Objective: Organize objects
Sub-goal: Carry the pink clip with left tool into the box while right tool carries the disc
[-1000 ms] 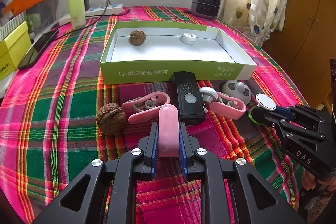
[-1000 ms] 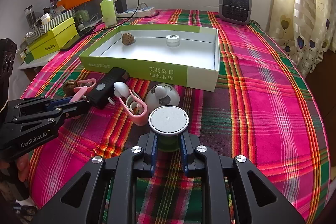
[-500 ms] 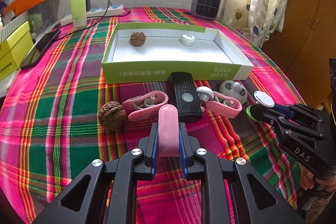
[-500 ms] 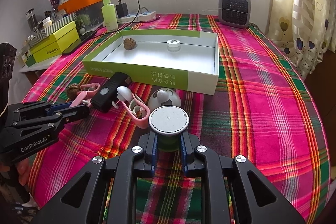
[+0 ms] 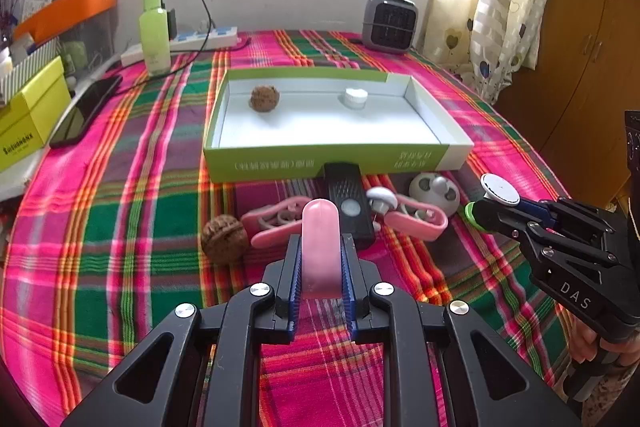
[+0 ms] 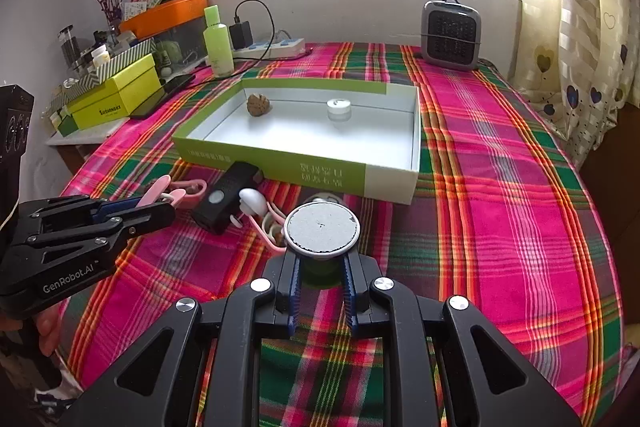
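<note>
My left gripper (image 5: 320,243) is shut on a pink oblong clip (image 5: 320,227), held just above the plaid cloth. My right gripper (image 6: 321,263) is shut on a small green jar with a white lid (image 6: 322,230). A green-and-white box (image 5: 332,163) lies beyond, holding a walnut (image 5: 264,98) and a white cap (image 5: 356,97). In front of the box lie a walnut (image 5: 224,238), a pink clip (image 5: 276,223), a black device (image 5: 348,205), another pink clip (image 5: 416,221) and a white round gadget (image 5: 434,189). The right gripper (image 5: 492,211) also shows at the right of the left wrist view.
A small heater (image 5: 390,23), a green bottle (image 5: 154,31) and a power strip (image 5: 200,41) stand at the back of the table. A phone (image 5: 86,111) and a yellow box (image 5: 28,119) sit at the left edge. Curtain and wooden cabinet (image 5: 580,47) are at the right.
Both grips are unchanged. The table objects sit slightly lower in both views than before, and more of the window shows.
</note>
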Motion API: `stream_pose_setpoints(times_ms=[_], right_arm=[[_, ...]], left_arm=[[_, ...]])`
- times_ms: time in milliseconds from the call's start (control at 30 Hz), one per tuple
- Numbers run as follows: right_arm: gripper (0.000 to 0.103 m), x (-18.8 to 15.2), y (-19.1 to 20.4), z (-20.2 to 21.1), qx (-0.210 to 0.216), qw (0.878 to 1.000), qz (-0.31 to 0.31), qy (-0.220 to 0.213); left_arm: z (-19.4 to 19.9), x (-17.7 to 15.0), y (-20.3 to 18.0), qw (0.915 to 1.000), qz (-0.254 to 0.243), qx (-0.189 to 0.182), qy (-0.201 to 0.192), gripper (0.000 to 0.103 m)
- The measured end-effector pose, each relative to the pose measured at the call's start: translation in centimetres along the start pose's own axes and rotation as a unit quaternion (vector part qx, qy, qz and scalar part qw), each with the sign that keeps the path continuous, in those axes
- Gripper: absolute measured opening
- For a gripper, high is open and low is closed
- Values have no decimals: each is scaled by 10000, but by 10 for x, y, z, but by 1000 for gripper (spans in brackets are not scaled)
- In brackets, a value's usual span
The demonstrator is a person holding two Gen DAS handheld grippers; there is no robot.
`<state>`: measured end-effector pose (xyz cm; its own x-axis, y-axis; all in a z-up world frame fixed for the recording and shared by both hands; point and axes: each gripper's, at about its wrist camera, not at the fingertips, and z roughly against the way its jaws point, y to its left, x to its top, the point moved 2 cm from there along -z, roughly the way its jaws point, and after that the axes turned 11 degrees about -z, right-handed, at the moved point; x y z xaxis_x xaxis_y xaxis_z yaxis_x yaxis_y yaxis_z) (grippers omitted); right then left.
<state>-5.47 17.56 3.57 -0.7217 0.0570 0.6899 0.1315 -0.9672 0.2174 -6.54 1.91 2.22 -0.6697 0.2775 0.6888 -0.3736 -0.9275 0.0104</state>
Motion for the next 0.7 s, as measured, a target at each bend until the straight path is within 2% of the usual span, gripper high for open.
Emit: stream_pose_setpoints(times_ms=[700], right_arm=[[18,44,7,-17,114,9998,70,-175]], left_arm=[[-12,50,8,9996,-94,51,-253,16]])
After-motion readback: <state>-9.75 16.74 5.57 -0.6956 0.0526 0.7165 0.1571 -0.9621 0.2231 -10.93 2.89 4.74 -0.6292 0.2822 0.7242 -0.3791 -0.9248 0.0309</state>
